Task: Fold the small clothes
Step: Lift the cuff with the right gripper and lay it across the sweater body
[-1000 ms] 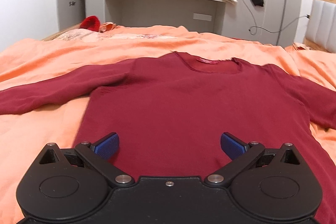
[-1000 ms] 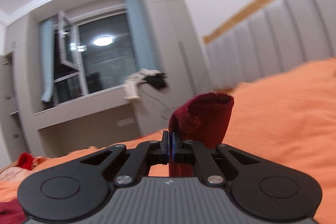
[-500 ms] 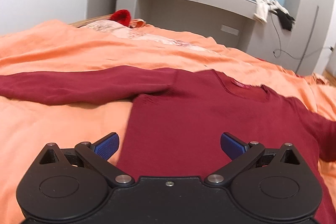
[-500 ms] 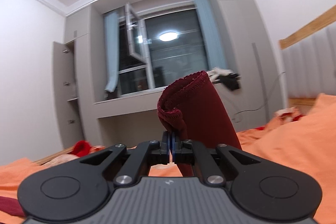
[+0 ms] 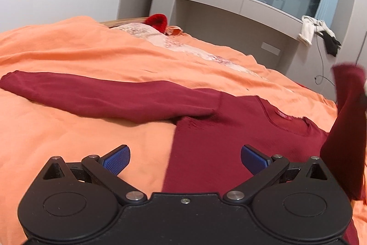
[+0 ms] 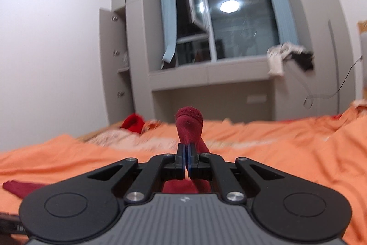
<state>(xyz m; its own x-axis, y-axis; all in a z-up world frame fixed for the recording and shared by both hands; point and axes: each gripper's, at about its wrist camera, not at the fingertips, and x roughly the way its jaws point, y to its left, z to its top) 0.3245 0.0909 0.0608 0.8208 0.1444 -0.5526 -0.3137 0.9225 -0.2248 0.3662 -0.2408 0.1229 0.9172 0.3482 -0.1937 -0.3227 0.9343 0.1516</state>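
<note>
A dark red long-sleeved sweater (image 5: 229,148) lies flat on the orange bedspread (image 5: 91,56). Its left sleeve (image 5: 103,95) stretches out to the left. My left gripper (image 5: 184,159) is open and empty, low over the sweater's left side edge. My right gripper (image 6: 185,157) is shut on the right sleeve (image 6: 189,128) and holds it up off the bed. The lifted sleeve also shows at the right edge of the left wrist view (image 5: 344,130). The left sleeve's cuff (image 6: 16,186) shows at the lower left of the right wrist view.
A bright red knit item (image 5: 158,21) and a pale patterned cloth (image 5: 160,38) lie at the bed's far end. Grey cabinets and a window ledge (image 5: 240,1) stand behind, with white and black clothes (image 5: 318,33) hanging from the ledge.
My right gripper has swung left with the sleeve, from facing the headboard to facing the window. My left gripper has shifted left, from over the sweater's body to its left edge.
</note>
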